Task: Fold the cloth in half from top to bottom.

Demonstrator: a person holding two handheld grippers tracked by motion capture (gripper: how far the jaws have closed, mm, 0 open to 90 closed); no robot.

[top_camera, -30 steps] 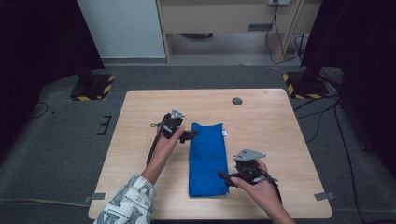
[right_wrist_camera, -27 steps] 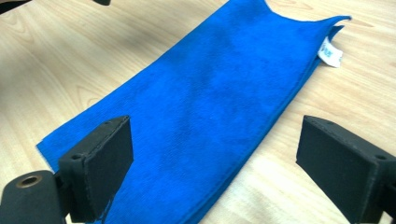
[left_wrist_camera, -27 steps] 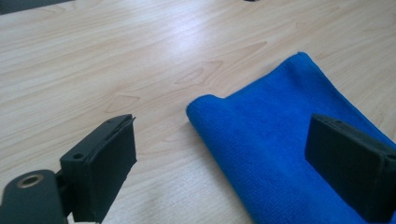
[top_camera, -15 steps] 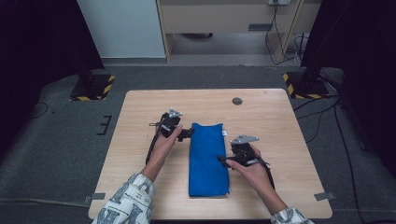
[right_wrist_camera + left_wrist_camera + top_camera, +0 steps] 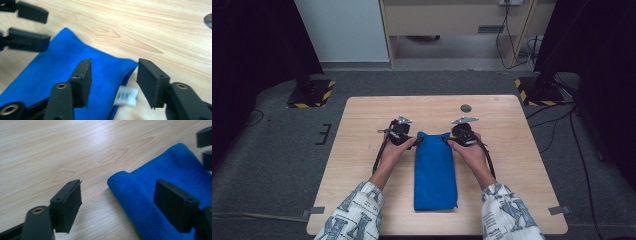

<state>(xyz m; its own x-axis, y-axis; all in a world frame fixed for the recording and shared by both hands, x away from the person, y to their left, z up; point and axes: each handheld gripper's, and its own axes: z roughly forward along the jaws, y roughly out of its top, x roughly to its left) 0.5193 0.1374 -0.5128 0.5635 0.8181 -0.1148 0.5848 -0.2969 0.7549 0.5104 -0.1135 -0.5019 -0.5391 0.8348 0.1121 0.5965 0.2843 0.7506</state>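
Table (image 5: 512, 150), pale wood, fills centre of high view; small dark disc (image 5: 466, 108) upper centre. Blue towel (image 5: 435, 170), folded to a narrow strip, lies mid-table w/ long axis running top-to-bottom of frame. Left claw (image 5: 417, 141) sits at towel's upper-left corner, right claw (image 5: 446, 140) at upper-right corner; both about equally near. Each claw has just been closing, jaws apart, not yet pinching. Left gripper view: towel corner (image 5: 120, 180) between jaws, toward right jaw. Right gripper view: corner (image 5: 130, 65) & white label (image 5: 126, 96) between jaws. Likely next: pinch both corners.
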